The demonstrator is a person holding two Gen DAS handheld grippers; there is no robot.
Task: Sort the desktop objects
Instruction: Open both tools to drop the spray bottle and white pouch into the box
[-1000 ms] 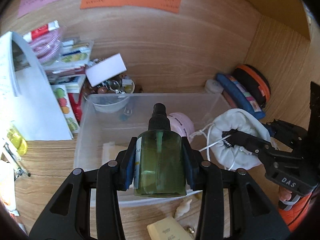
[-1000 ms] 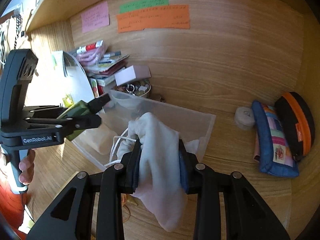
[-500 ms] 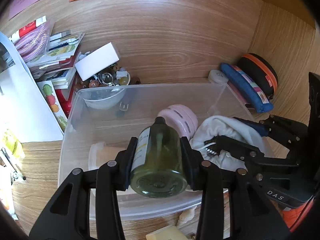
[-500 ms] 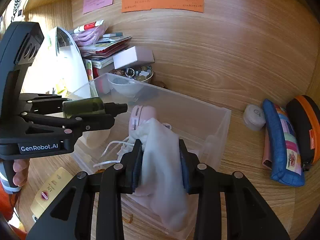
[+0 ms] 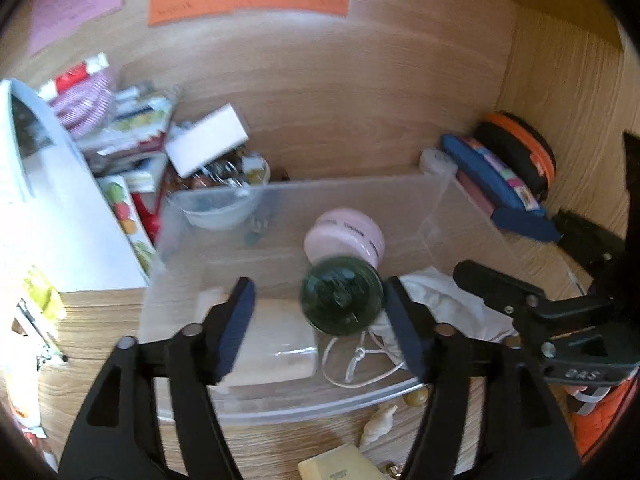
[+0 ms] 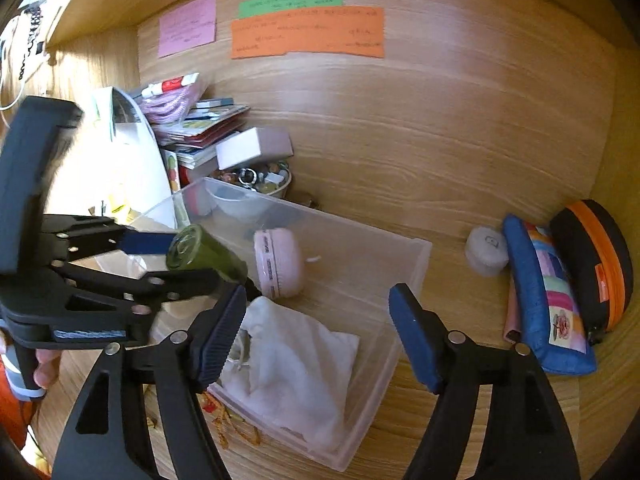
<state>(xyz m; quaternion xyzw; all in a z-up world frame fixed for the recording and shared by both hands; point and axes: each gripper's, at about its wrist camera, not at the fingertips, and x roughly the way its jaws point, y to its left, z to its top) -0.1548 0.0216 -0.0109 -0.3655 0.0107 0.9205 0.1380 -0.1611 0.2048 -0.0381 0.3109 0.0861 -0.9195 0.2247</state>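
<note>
Green bottle (image 5: 340, 295) seemingly loose between parted left tool (image 5: 320, 316).

bin (image 6: 404, 276): clear plastic | pouch (image 6: 304, 364): white cloth | desk (image 6: 460, 184): wood grain

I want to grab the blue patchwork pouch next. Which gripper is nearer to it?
Right. The right gripper hovers over the bin's near end beside the blue pouch; the left gripper is farther away, across the bin.
</note>
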